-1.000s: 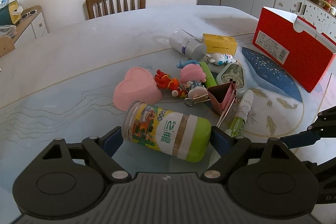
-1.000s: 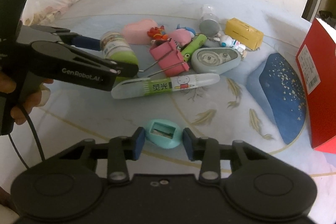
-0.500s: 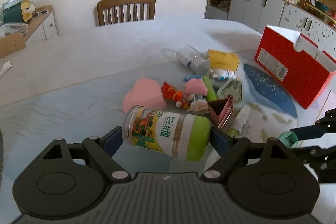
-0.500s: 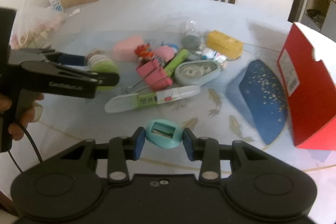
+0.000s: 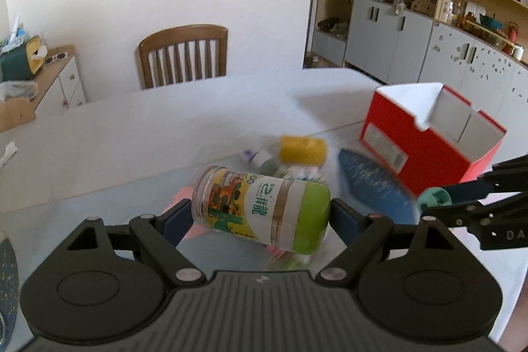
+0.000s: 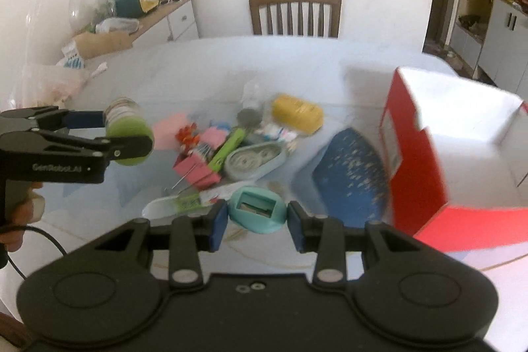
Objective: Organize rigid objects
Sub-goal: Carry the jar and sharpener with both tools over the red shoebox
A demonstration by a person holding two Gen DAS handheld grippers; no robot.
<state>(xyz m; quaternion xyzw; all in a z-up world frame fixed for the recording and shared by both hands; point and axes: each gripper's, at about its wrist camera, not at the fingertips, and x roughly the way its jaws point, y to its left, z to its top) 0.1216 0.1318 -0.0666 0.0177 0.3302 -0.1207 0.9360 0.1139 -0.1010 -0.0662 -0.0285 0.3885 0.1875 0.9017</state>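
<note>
My left gripper is shut on a green-capped jar with a colourful label, held sideways above the table; it also shows at the left of the right wrist view. My right gripper is shut on a small teal pencil sharpener, lifted above the table; it shows at the right of the left wrist view. The open red box with a white inside stands to the right. A pile of small objects lies mid-table: a yellow box, a pink binder clip, a grey-green tape dispenser.
A blue fish-shaped mat lies in front of the red box. A wooden chair stands at the table's far side. A cluttered sideboard stands at the far left. Cabinets and shelves line the right wall.
Both grippers have risen from the table with their objects and swung toward the red box, which now looks nearer. The pile on the table has not moved.
</note>
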